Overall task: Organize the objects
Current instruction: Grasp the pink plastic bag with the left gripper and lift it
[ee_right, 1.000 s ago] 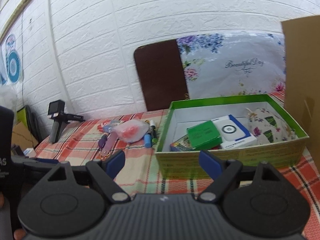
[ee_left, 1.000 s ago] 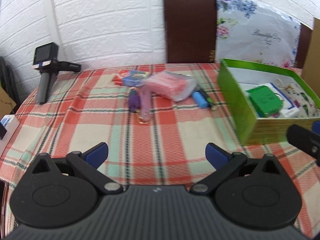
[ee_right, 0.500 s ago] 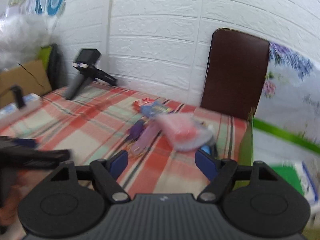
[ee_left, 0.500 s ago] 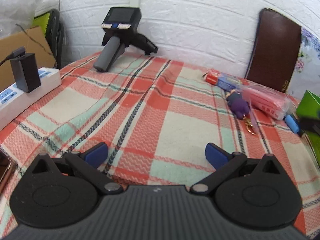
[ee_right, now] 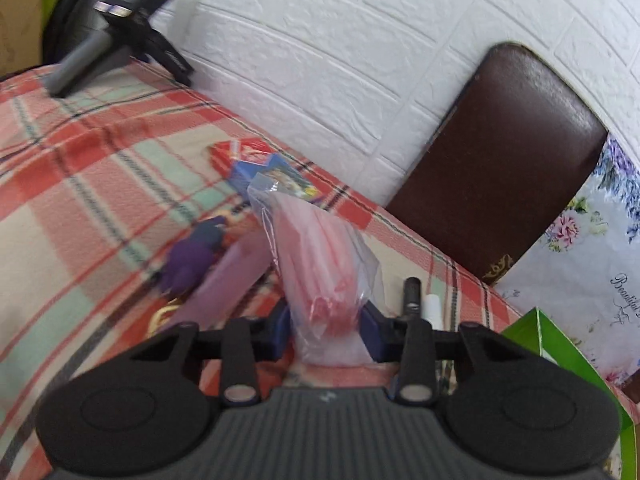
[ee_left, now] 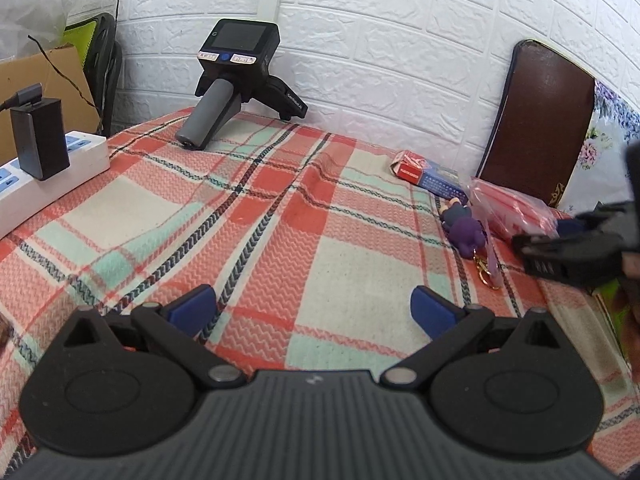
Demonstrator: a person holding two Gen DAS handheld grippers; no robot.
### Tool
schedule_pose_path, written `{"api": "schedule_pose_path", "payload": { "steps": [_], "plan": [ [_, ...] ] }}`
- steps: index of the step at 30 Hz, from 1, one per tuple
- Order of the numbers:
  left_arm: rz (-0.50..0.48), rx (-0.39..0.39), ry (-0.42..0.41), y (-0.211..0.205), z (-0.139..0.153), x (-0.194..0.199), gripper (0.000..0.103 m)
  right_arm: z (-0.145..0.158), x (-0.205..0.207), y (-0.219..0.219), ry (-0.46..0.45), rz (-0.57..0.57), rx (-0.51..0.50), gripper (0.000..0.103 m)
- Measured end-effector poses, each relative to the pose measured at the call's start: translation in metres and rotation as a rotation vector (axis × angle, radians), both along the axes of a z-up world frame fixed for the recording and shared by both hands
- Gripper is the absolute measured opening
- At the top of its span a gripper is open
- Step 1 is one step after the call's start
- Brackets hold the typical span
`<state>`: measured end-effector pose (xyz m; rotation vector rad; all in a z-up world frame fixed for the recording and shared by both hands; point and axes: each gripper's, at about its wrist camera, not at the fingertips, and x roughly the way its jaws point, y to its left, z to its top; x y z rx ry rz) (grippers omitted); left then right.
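My right gripper is shut on a clear bag of pink-red sticks, with the bag standing up between the blue pads. The bag also shows in the left wrist view, where the right gripper reaches it from the right. A purple figure keychain, a lilac tube and a red-blue card box lie beside it on the plaid cloth. My left gripper is open and empty above the cloth.
A green box corner sits at the right. A black handheld device stands at the back by the white brick wall. A white power strip with a black adapter lies at the left edge. A brown chair back stands behind the table.
My right gripper moved in to the bag and shut on it. My left gripper turned left away from the green box, then moved slightly nearer the cloth.
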<state>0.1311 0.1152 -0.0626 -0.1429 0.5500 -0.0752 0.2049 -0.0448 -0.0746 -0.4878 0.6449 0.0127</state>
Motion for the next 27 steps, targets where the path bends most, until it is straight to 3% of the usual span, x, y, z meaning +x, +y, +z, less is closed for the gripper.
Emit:
{"api": "schedule_pose_path", "payload": {
  "steps": [4,8,10,11,12,14,17,18,20,23,26,27],
  "plan": [
    [-0.012,-0.024,-0.003,0.004,0.001,0.000,0.103,0.002,-0.062,-0.004,-0.014,0.086,0.043,0.035],
    [-0.034,-0.063,-0.004,0.009,0.001,0.000,0.103,0.003,-0.143,-0.010,0.015,0.249,0.039,0.039],
    [-0.057,-0.082,0.000,0.010,0.002,-0.001,0.103,0.006,-0.174,-0.017,0.037,0.305,0.047,0.047],
    [-0.075,-0.091,0.004,0.010,0.003,-0.001,0.103,0.008,-0.188,-0.024,0.047,0.326,0.065,0.057],
    [-0.096,-0.104,0.013,0.011,0.004,-0.002,0.103,0.011,-0.200,-0.030,0.048,0.322,0.098,0.076],
    [-0.141,-0.173,0.049,0.012,0.009,-0.005,0.103,0.017,-0.214,-0.046,0.051,0.268,0.213,0.090],
    [-0.245,-0.322,0.124,0.010,0.017,-0.012,0.101,0.021,-0.218,-0.068,0.098,0.222,0.374,0.090],
    [-0.296,-0.343,0.148,0.004,0.020,-0.015,0.094,0.020,-0.216,-0.071,0.115,0.207,0.415,0.090],
    [-0.388,-0.337,0.177,-0.010,0.025,-0.023,0.092,0.016,-0.213,-0.074,0.143,0.193,0.462,0.090],
    [-0.480,-0.267,0.213,-0.034,0.027,-0.035,0.092,0.010,-0.219,-0.068,0.141,0.193,0.461,0.090],
    [-0.563,-0.265,0.323,-0.055,0.009,-0.038,0.086,0.001,-0.213,-0.065,0.157,0.185,0.467,0.085],
    [-0.553,-0.239,0.285,-0.061,0.009,-0.045,0.085,-0.003,-0.210,-0.063,0.158,0.179,0.460,0.083]
  ]
}}
